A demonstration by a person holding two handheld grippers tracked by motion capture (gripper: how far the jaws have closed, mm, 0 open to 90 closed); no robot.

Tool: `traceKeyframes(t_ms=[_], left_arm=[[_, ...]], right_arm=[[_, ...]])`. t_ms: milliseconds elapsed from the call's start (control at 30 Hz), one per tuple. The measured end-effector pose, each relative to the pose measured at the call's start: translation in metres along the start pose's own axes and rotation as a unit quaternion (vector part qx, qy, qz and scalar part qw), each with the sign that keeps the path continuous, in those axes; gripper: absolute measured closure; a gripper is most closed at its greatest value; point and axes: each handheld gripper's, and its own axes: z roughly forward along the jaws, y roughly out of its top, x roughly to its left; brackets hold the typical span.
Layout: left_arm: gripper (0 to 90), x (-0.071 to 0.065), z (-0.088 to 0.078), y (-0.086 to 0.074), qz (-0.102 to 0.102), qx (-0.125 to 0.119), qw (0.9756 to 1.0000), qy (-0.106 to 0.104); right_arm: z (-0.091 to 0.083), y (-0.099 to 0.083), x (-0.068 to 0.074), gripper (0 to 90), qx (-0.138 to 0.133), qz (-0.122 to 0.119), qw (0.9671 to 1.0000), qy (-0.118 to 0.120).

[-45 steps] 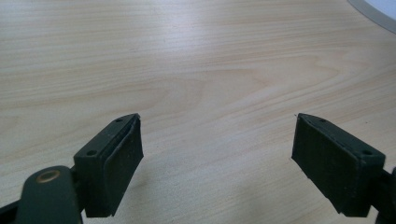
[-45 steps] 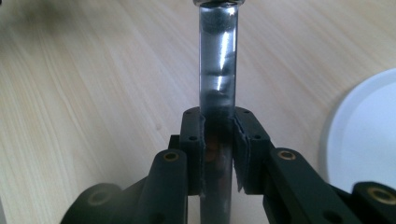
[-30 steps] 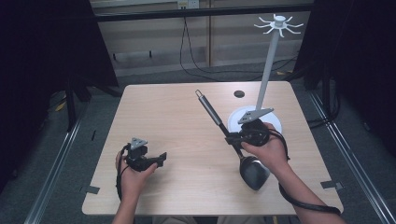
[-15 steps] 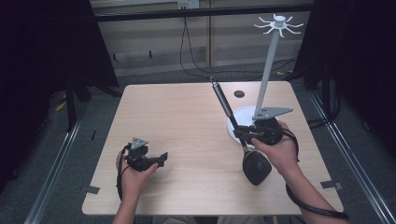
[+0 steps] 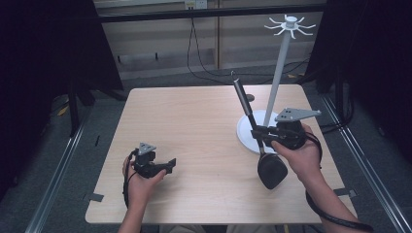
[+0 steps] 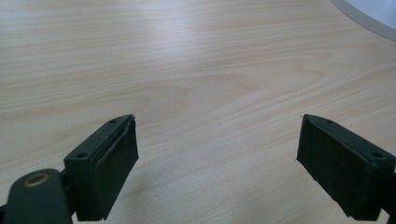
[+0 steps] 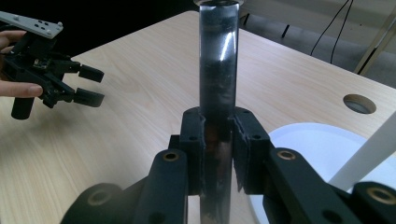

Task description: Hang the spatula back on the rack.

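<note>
My right gripper (image 5: 257, 133) is shut on the handle of a black long-handled ladle (image 5: 271, 171). The dark bowl hangs low by the person's right hand. The glossy handle (image 5: 241, 99) rises steeply and leans slightly left, close to the white hook stand (image 5: 278, 73). In the right gripper view the handle (image 7: 218, 60) stands up between the closed pads of my right gripper (image 7: 218, 140). My left gripper (image 5: 171, 164) rests open at the table's front left, and in its own view the left gripper (image 6: 217, 163) has only bare wood between its jaws.
The stand's round white base (image 5: 245, 132) sits at the table's right, with its base (image 7: 317, 144) just beyond my right jaws. Its pole ends in a ring of hooks (image 5: 290, 24). A small round hole (image 5: 249, 98) lies in the tabletop behind. My left gripper (image 7: 86, 86) shows far left.
The right hand has risen and shifted right toward the stand. The ladle's handle has swung from a strong left lean to nearly upright. The left gripper has stayed put.
</note>
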Motion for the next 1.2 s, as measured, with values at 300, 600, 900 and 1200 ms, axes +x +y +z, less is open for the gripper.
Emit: traceKeyframes(t_ms=[300,600,900,1200], left_arm=[[10.7,-0.002,0.002,0.001,0.004,0.001,1.0,-0.003],[10.2,-0.006,0.005,0.003,0.007,0.0,1.0,-0.003],[10.2,-0.007,0.006,0.004,0.012,0.001,0.9999,-0.005],[10.3,-0.009,0.006,0.004,0.014,0.003,0.9999,-0.006]], right_arm=[[-0.014,0.0,-0.006,76.3,-0.015,0.002,0.9998,-0.015],[-0.024,0.002,-0.01,76.3,-0.029,0.006,0.9992,-0.026],[-0.035,0.005,-0.013,76.3,-0.039,0.01,0.9985,-0.037],[-0.046,0.008,-0.019,76.3,-0.052,0.015,0.9975,-0.046]])
